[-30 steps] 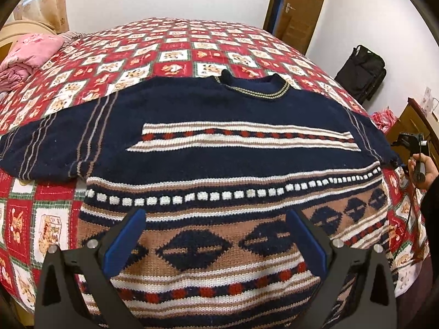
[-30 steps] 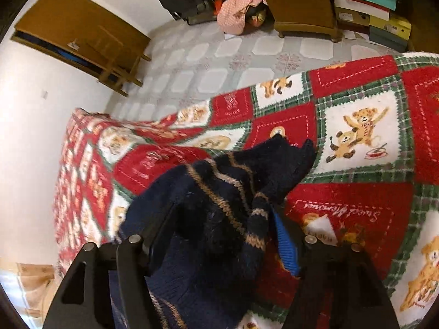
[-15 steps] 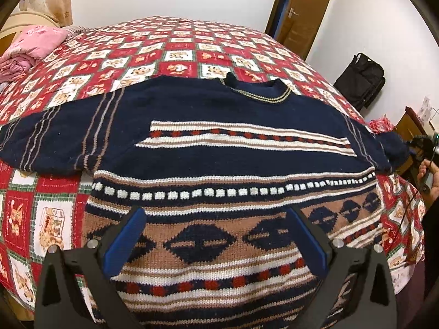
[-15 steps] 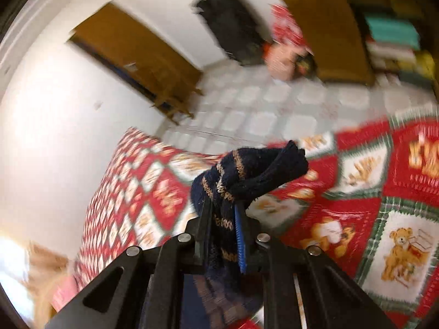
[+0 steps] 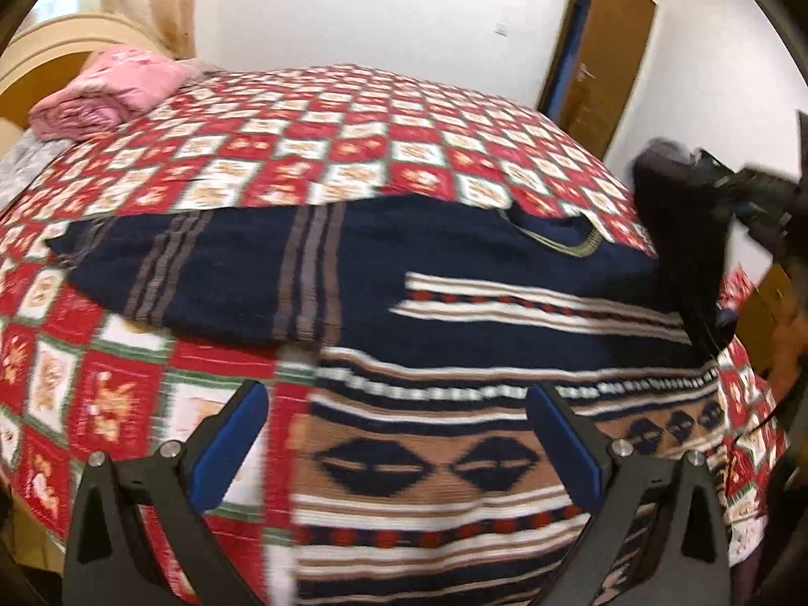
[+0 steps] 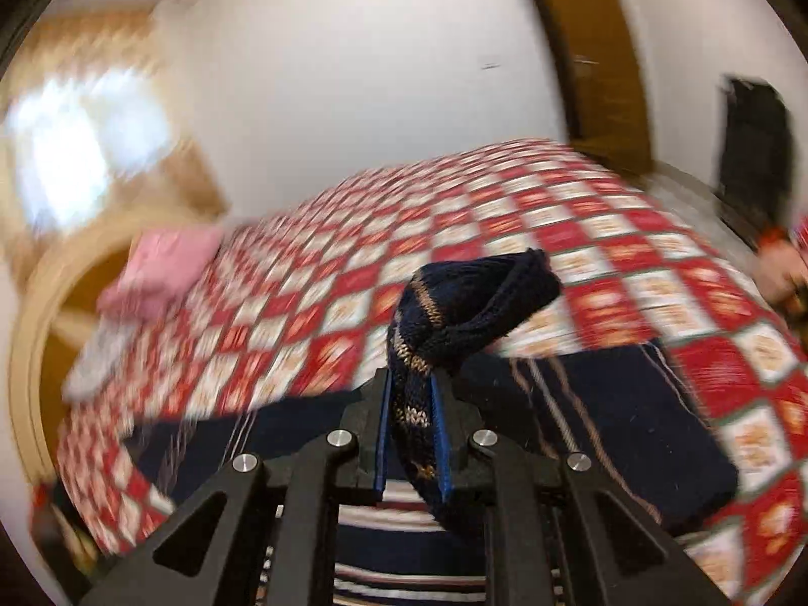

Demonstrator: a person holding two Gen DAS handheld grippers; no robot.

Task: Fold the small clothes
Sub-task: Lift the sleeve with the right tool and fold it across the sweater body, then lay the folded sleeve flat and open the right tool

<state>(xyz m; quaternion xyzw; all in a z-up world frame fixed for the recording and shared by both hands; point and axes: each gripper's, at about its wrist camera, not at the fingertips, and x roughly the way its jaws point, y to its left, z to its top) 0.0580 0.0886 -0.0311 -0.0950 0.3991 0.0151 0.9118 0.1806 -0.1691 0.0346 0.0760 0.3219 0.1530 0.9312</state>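
Observation:
A navy knitted sweater (image 5: pixel 454 323) with white, tan and red bands lies flat on the bed, its hem toward me. My left gripper (image 5: pixel 399 409) hangs open over the hem's left part, nothing between its blue pads. The sweater's left sleeve (image 5: pixel 202 262) is spread out sideways. My right gripper (image 6: pixel 411 394) is shut on the cuff of the right sleeve (image 6: pixel 469 298), lifted above the sweater's body (image 6: pixel 606 419). In the left wrist view that gripper (image 5: pixel 707 187) shows at the right edge with the sleeve (image 5: pixel 676 252) hanging from it.
The bed carries a red, white and green checked quilt (image 5: pixel 353 136). A pink folded bundle (image 5: pixel 111 91) lies by the headboard at the far left. A wooden door (image 5: pixel 606 60) is at the back right. A person's hand (image 5: pixel 788 348) shows at the right edge.
My right gripper shut on the right sleeve's cuff, rolled upright and carried it up over the sweater. The left gripper shifted left along the hem, still open.

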